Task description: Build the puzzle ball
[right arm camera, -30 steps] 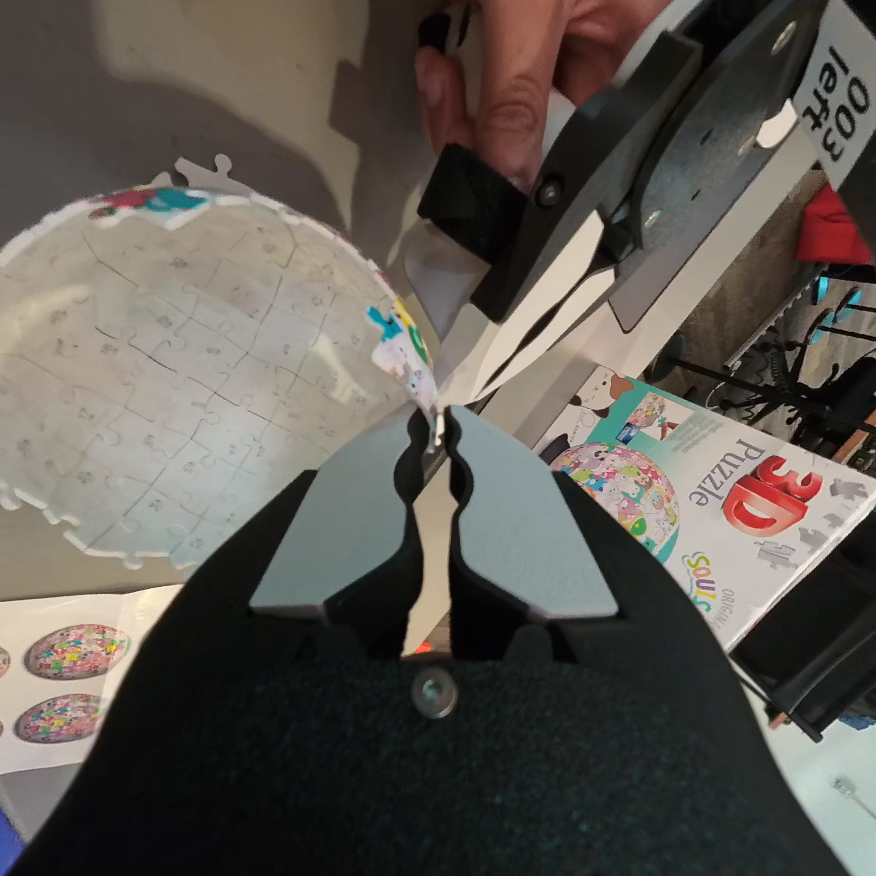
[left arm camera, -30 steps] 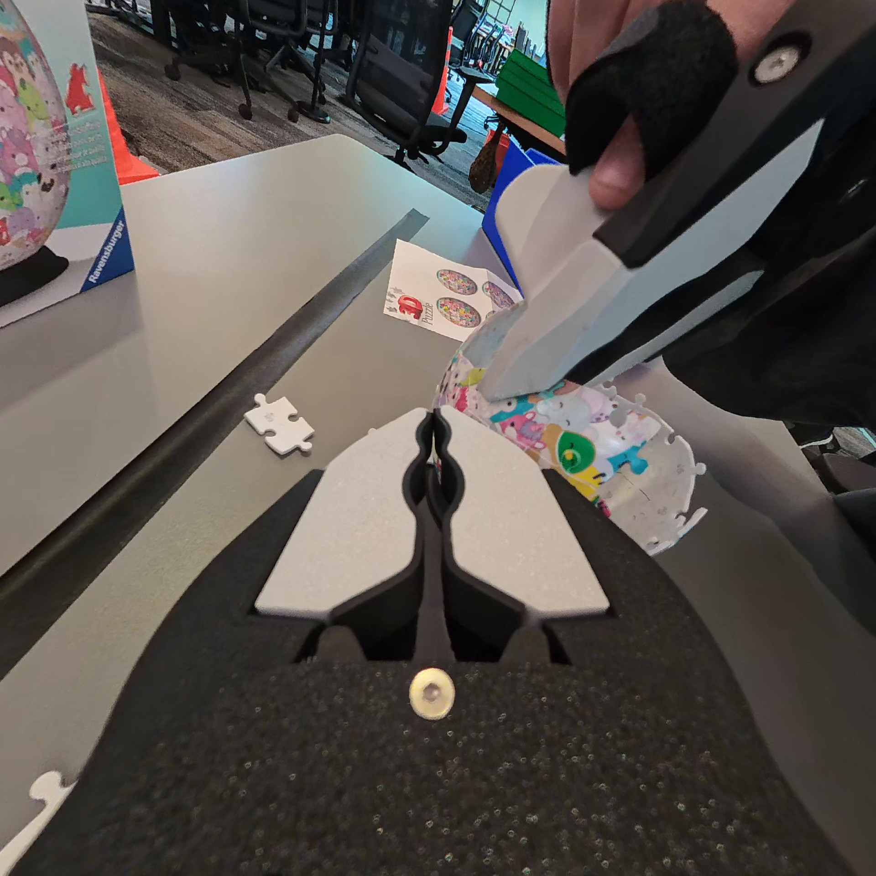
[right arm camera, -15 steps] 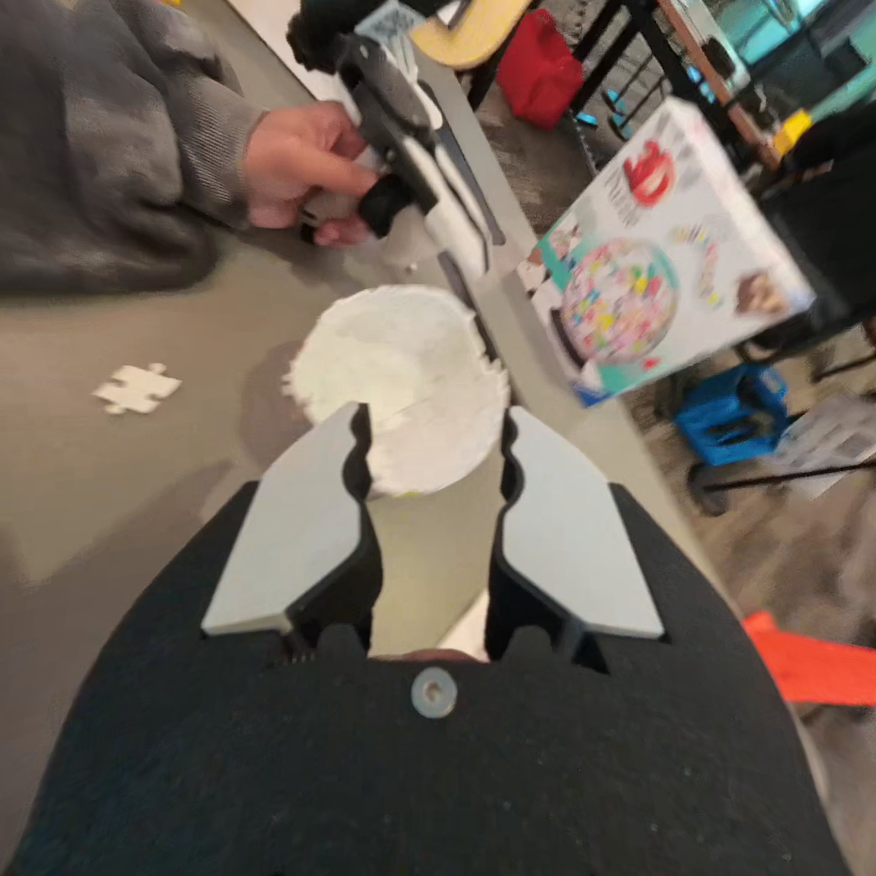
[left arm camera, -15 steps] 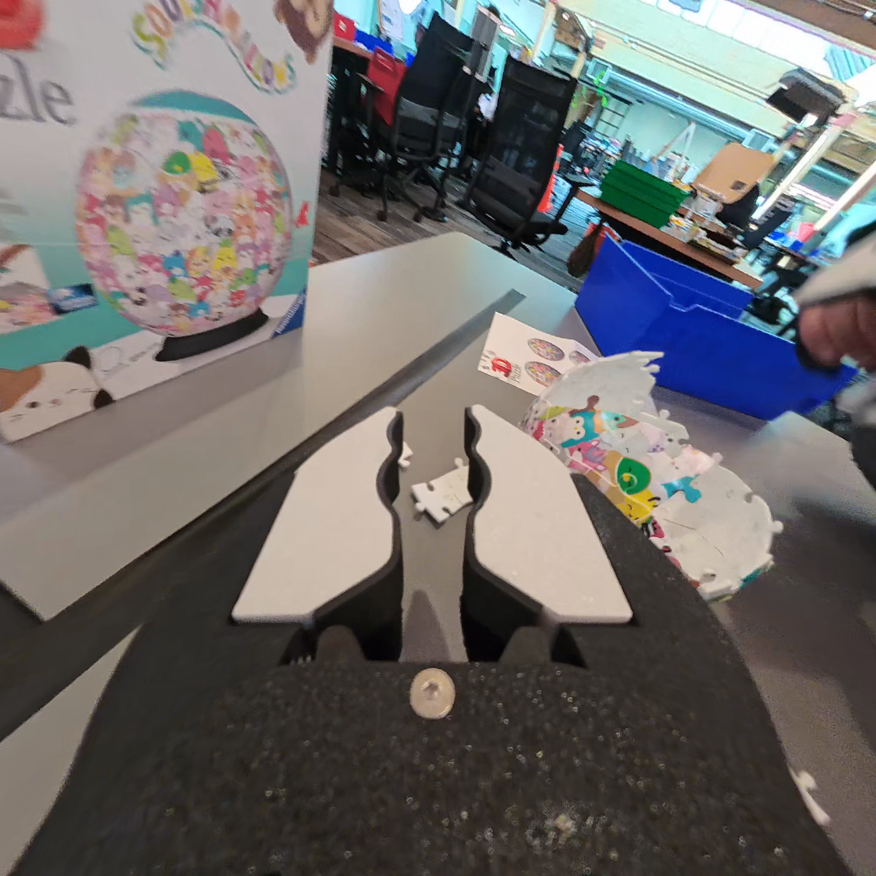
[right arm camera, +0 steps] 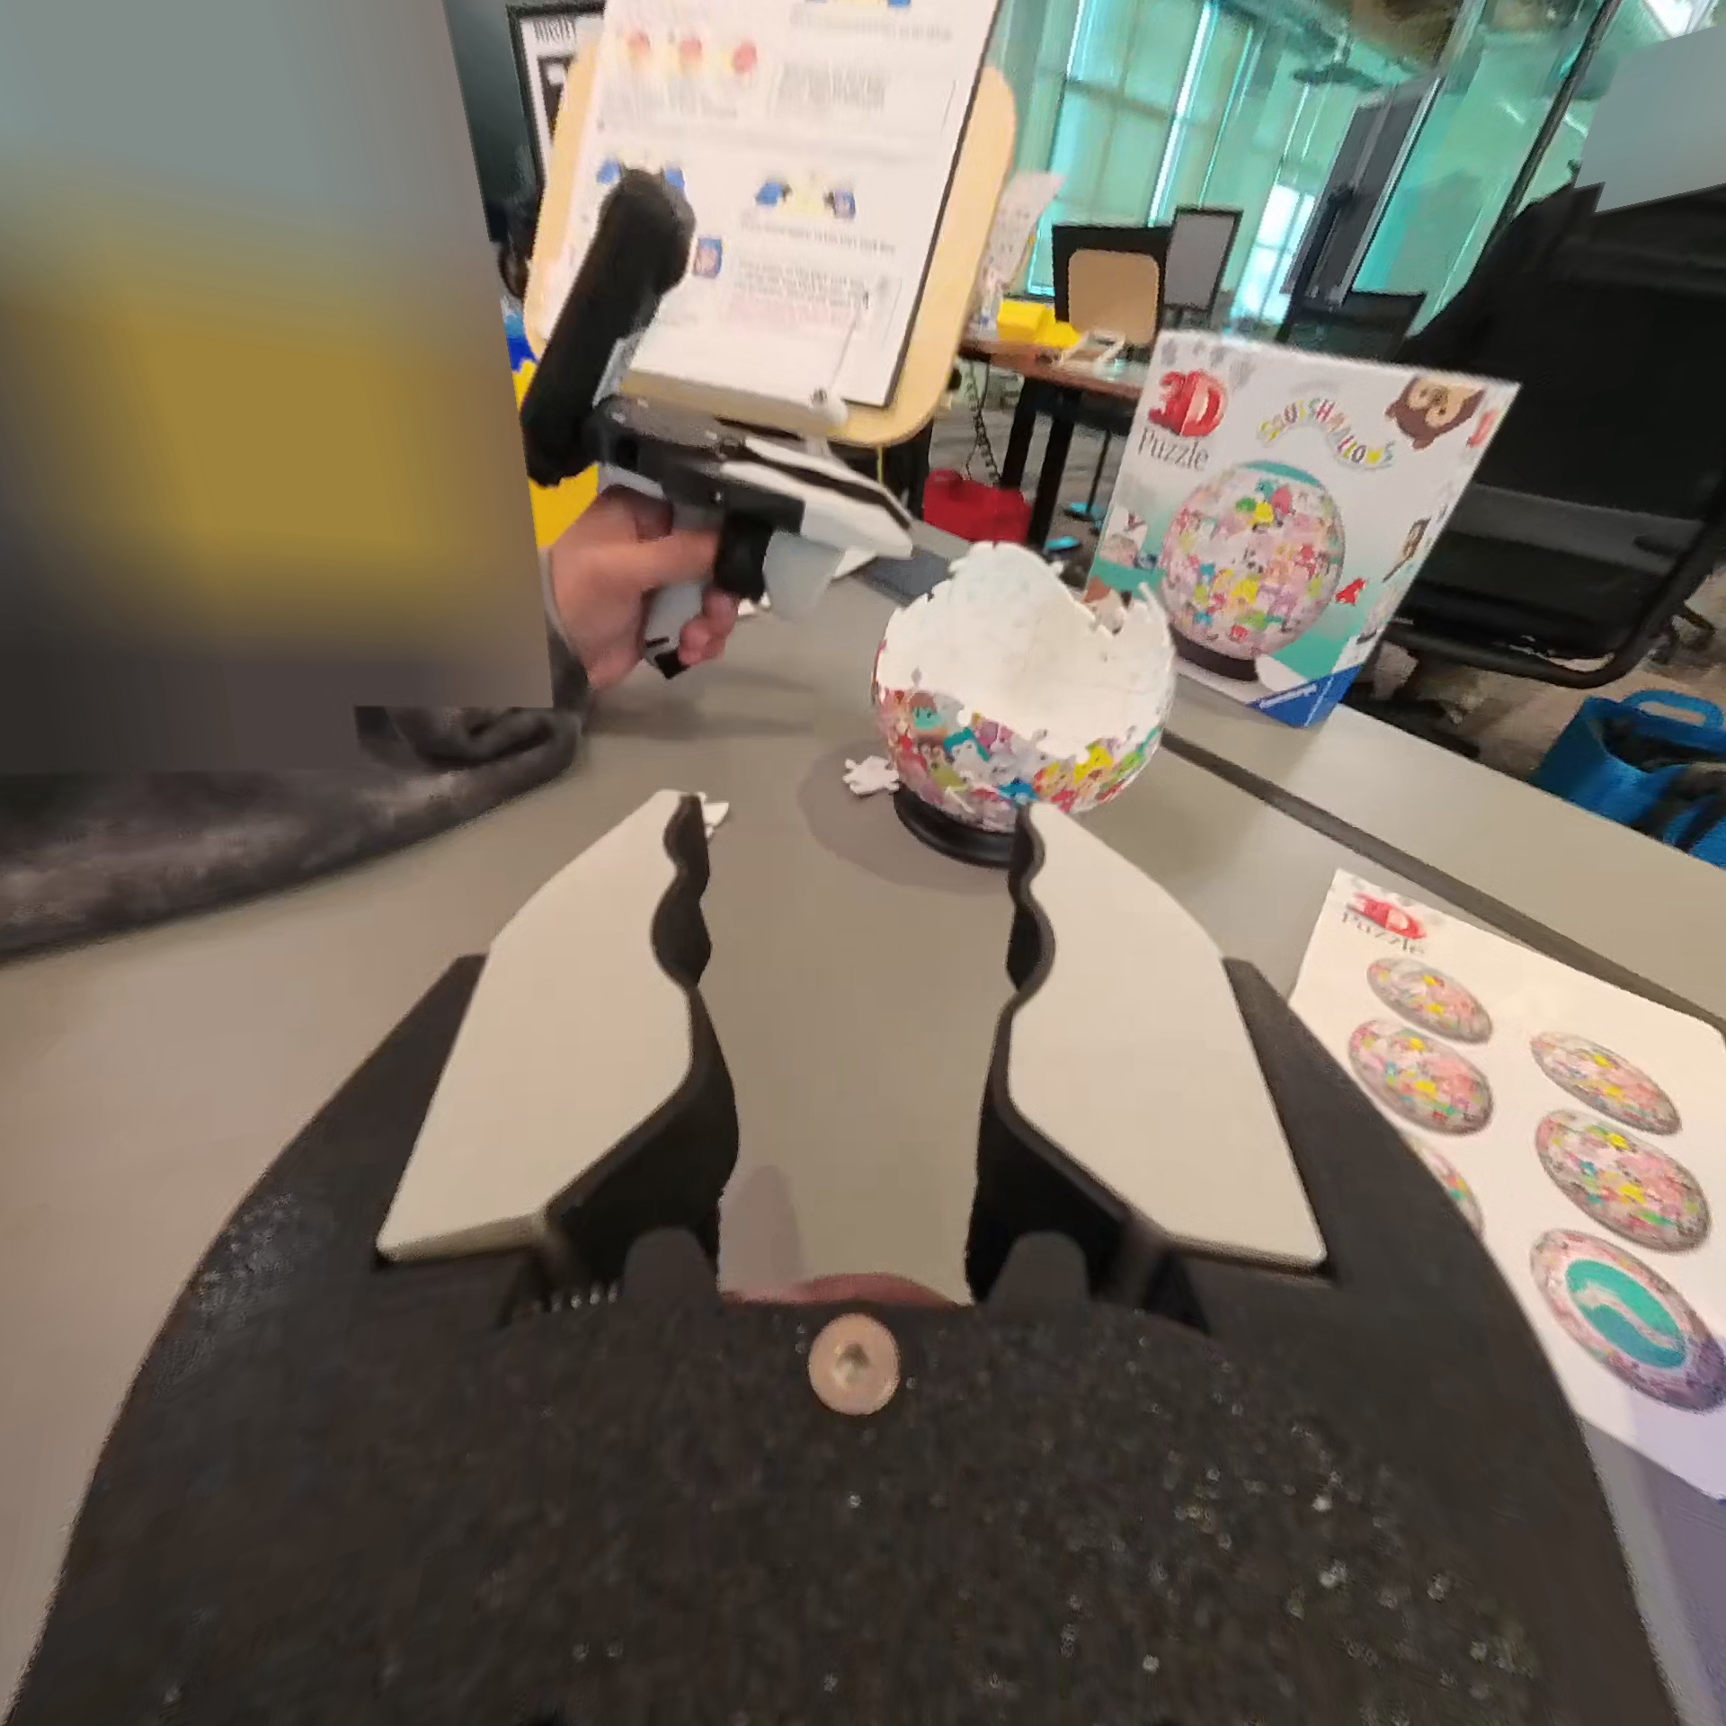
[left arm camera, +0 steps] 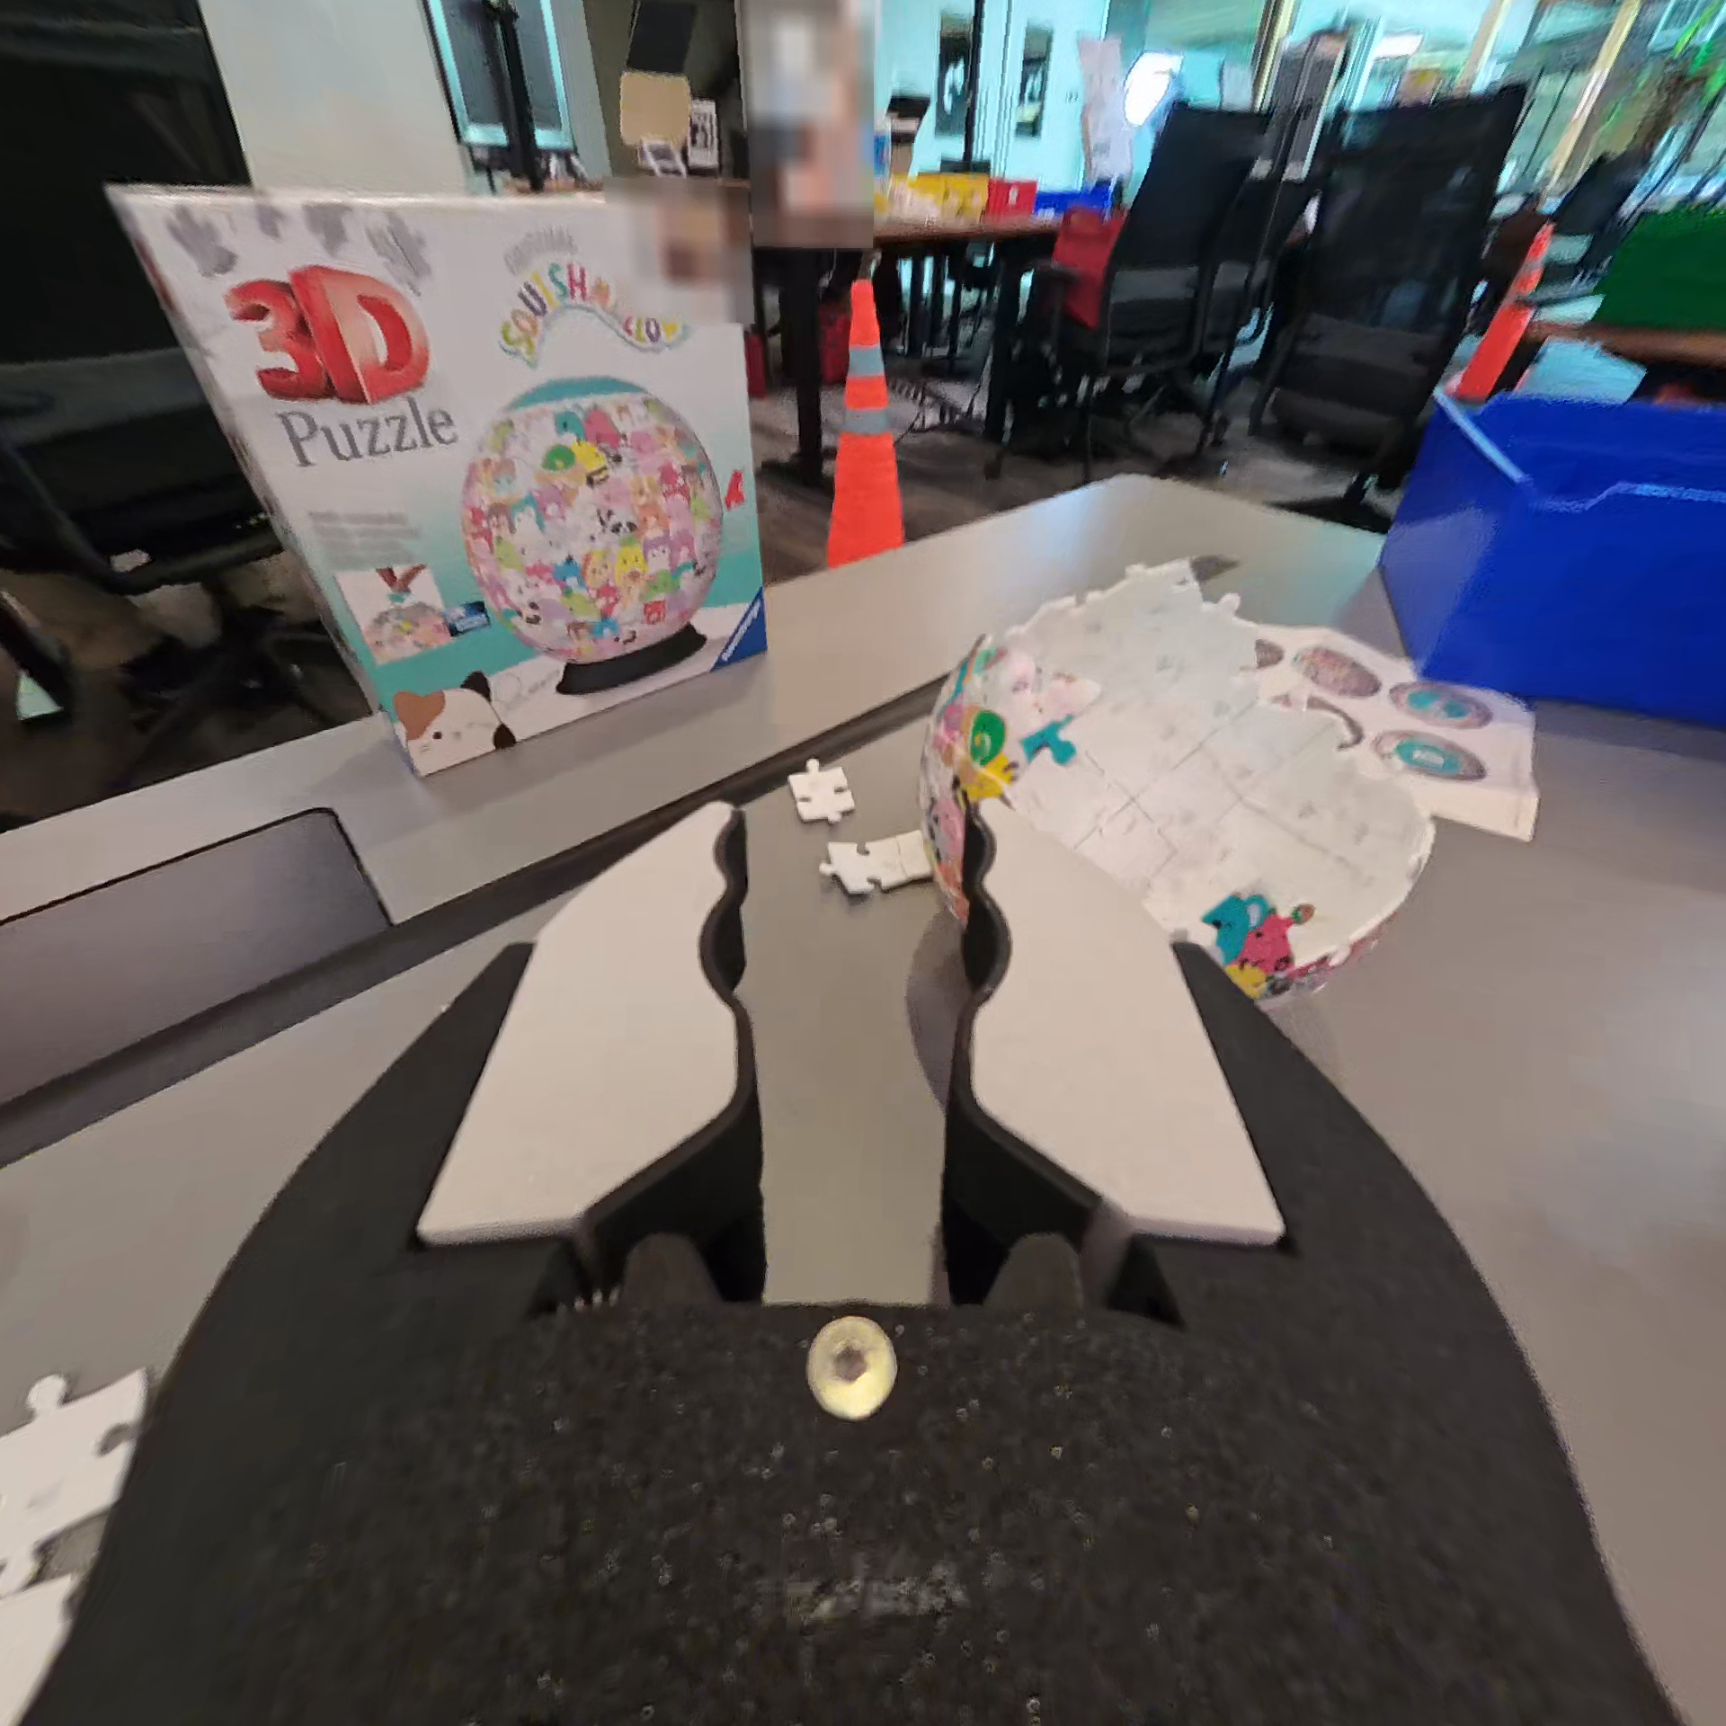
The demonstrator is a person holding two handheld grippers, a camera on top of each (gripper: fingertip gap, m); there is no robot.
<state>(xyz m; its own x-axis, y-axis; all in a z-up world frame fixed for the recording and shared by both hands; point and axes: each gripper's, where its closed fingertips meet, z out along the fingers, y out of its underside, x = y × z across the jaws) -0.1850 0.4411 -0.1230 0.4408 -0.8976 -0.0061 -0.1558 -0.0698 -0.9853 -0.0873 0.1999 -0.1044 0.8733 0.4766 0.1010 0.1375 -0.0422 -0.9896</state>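
The half-built puzzle ball (right arm camera: 1018, 691) is an open shell, colourful outside and white inside, and sits on a black stand (right arm camera: 962, 836). In the left wrist view the ball (left arm camera: 1167, 775) lies just right of my right finger. My left gripper (left arm camera: 855, 841) is open and empty, with two loose white pieces (left arm camera: 878, 864) (left arm camera: 820, 792) on the table ahead of it. My right gripper (right arm camera: 859, 822) is open and empty, a short way in front of the ball. The left gripper (right arm camera: 897, 532), held in a hand, also shows behind the ball in the right wrist view.
The puzzle box (left arm camera: 486, 467) stands at the back of the grey table (left arm camera: 1494, 1074). A picture leaflet (right arm camera: 1541, 1121) lies at the right. A blue bin (left arm camera: 1569, 560) stands beyond the ball. More white pieces (left arm camera: 56, 1457) lie near the left edge. A grey sleeve (right arm camera: 280, 822) rests on the table. Tip to tip, the grippers are about 25 cm apart.
Both grippers were shut at the ball's rim a second ago. Both have opened and drawn back from the ball, which now sits alone on its stand.
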